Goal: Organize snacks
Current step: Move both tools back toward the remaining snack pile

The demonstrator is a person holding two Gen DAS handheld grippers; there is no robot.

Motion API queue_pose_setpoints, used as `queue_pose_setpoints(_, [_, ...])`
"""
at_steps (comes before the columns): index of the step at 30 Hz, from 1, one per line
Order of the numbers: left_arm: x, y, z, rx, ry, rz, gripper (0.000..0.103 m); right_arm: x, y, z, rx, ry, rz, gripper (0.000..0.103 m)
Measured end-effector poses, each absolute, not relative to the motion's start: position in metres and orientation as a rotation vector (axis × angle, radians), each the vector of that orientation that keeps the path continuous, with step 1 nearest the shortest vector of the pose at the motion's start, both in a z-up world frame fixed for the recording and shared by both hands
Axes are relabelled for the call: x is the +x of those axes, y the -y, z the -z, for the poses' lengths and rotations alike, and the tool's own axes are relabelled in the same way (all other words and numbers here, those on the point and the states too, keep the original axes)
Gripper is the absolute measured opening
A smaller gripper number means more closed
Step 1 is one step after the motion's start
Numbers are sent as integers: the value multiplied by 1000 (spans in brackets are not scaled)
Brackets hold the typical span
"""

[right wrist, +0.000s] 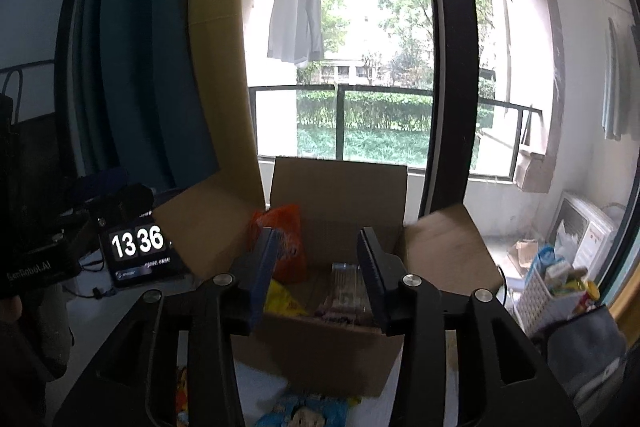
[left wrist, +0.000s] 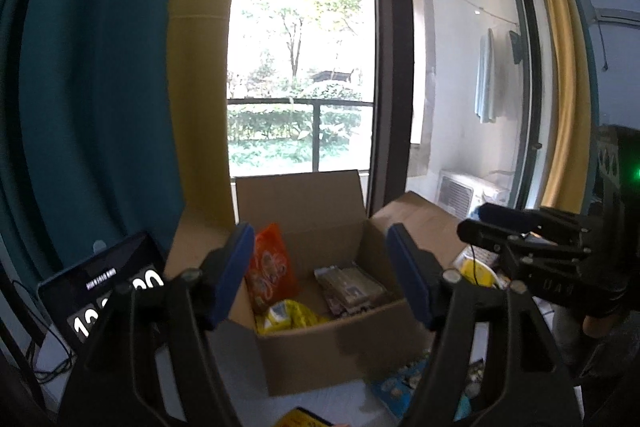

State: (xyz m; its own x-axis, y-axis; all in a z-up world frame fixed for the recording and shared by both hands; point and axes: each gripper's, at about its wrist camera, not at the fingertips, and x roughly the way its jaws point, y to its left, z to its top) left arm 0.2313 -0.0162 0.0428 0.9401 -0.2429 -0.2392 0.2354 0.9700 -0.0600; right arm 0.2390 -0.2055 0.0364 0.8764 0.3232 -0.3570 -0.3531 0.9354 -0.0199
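Cardboard fills the middle of both views: an open box [left wrist: 320, 343] with its flaps up sits straight ahead of both pairs of jaws, its near wall just below and beyond the fingertips. The left gripper [left wrist: 320, 275] has its blue-padded jaws spread apart with nothing between them; through the gap show the snacks inside the box. An orange bag [left wrist: 270, 267] stands just inside the left jaw, a yellow packet [left wrist: 286, 315] lies below it toward the near wall, and a grey-brown wrapped pack [left wrist: 352, 289] lies closer to the right jaw. The right gripper [right wrist: 316, 267] is likewise released, its jaws parted and empty, framing the same contents; the orange bag is partly behind its left jaw. Beneath and nearer than the jaws, loose snack packets [right wrist: 304, 411] lie on the white table [right wrist: 100, 311] in front of the box. Left of the left jaw stands a clock display [right wrist: 138, 251]. Right of the right jaw sits a white basket [right wrist: 544, 291] holding cartons
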Motion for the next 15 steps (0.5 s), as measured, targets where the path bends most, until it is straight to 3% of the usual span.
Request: queue_pose_setpoints(15, [177,18,2,-78,-375,284,72,172,226,5,-42,-466,-348,55])
